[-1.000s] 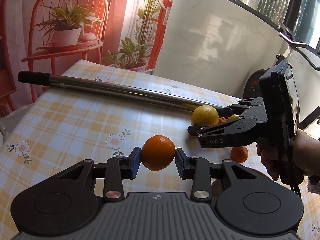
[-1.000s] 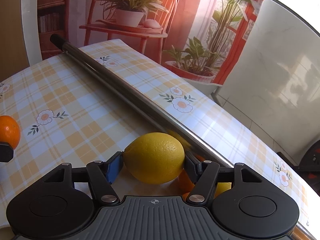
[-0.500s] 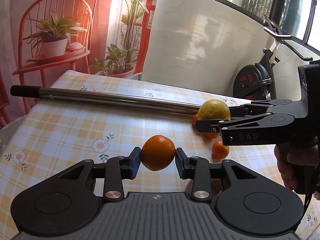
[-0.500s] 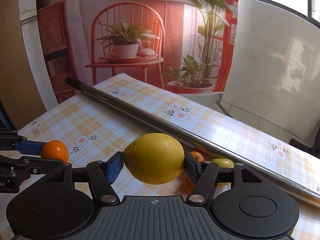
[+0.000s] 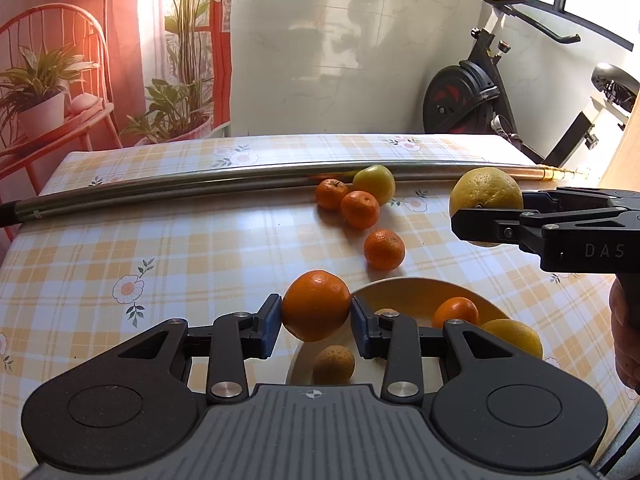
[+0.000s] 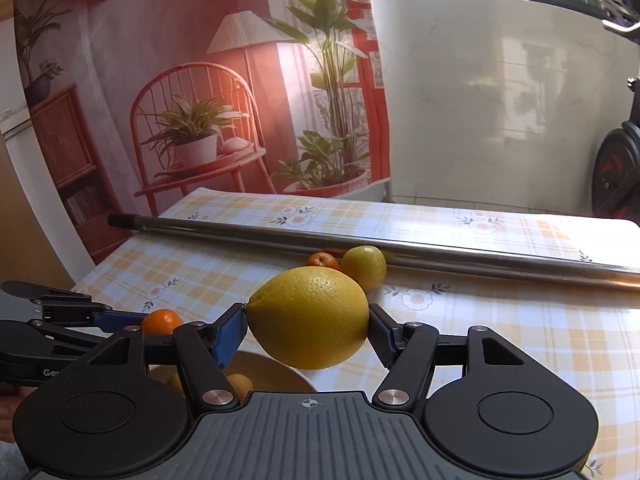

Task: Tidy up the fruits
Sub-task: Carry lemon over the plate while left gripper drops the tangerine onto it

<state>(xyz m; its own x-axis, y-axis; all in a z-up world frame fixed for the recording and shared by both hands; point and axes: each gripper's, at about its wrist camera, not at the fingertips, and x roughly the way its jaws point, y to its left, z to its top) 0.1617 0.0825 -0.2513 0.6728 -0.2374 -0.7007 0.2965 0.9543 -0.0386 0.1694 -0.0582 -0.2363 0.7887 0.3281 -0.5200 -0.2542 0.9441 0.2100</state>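
My left gripper [image 5: 316, 318] is shut on an orange [image 5: 316, 305], held just above the near-left rim of a cream bowl [image 5: 404, 292]. Inside the bowl lie a small orange [image 5: 456, 311], a yellow fruit [image 5: 516, 336] and a dull brownish fruit [image 5: 333, 365]. My right gripper [image 6: 307, 326] is shut on a large yellow lemon [image 6: 308, 322], held in the air at the right of the left wrist view as the lemon [image 5: 486, 196]. Three loose mandarins [image 5: 360, 209] and a yellow-green fruit [image 5: 375, 179] rest on the checked tablecloth near the pole.
A long metal pole [image 5: 224, 180] lies across the far part of the table [image 5: 180, 248]. A hand [image 5: 624, 344] holds the right gripper's handle. Beyond the far edge stand a printed backdrop and an exercise bike [image 5: 476, 100].
Both grippers have swung right and risen with their fruit. The bowl and the loose fruit by the pole have come into the left wrist view.
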